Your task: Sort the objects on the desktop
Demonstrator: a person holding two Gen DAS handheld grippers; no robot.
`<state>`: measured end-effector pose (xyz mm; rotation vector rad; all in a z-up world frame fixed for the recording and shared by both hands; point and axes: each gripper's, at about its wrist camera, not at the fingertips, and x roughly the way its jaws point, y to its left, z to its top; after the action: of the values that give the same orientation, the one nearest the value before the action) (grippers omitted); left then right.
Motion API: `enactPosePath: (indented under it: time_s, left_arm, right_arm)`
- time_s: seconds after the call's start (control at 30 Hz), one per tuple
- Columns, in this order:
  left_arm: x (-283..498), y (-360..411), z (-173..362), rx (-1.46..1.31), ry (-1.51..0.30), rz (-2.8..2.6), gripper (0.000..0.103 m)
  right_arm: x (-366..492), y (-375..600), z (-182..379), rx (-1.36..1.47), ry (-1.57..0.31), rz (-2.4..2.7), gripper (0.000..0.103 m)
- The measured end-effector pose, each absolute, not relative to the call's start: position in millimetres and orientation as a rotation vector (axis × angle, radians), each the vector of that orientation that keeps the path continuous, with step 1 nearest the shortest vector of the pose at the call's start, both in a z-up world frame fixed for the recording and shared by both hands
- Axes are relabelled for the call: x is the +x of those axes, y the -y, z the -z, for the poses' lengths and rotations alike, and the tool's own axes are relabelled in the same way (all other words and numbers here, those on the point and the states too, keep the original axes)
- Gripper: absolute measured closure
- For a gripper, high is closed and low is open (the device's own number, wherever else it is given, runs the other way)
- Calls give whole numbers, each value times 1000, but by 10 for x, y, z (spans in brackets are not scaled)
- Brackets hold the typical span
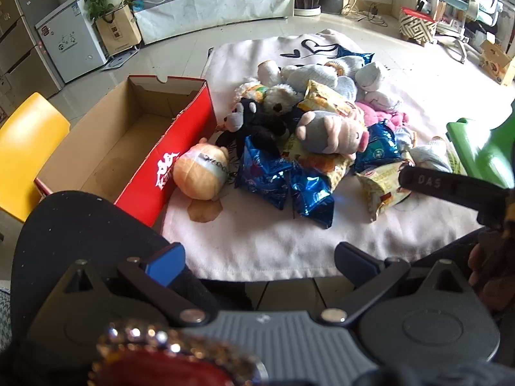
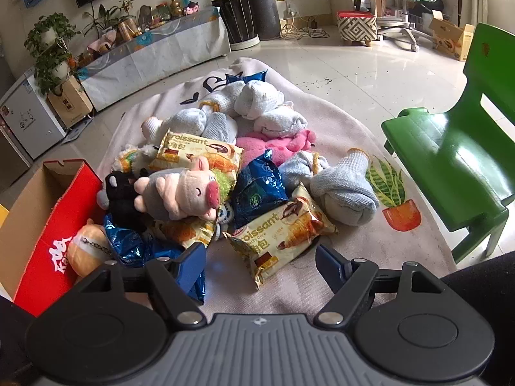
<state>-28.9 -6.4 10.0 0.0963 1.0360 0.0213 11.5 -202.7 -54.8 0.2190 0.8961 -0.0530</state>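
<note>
Tiled floor stretches away behind a low table draped in a pale cloth [image 2: 338, 135], where a heap of soft toys and snack packets lies in the middle. On the left, touching the heap's edge, stands an open red cardboard box [image 1: 180, 157] with nothing visible inside. A grey-and-pink pig plush [image 2: 190, 193] rests on top of the pile, a black plush [image 1: 254, 119] just left of it, and an orange round plush [image 1: 201, 173] leans against the box wall. A croissant packet [image 2: 280, 234] lies nearest the right gripper [image 2: 260, 260], whose jaws stand wide with nothing between them. The left gripper [image 1: 259, 257] also hangs wide and empty over the cloth's near edge. At far right sits a green chair [image 2: 450, 148].
</note>
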Motion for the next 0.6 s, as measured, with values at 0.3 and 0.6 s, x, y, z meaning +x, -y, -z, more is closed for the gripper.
enactPosePath:
  time_s: [0.3,0.6]
  left_arm:
    - [-312,33,-33,66,-1025,18,1]
    - [-294,-34,75,68,-1040,35,0]
  right_arm:
    - [57,1981,591,164,-886,103,27]
    - [43,1836,652,53,-934,123,28]
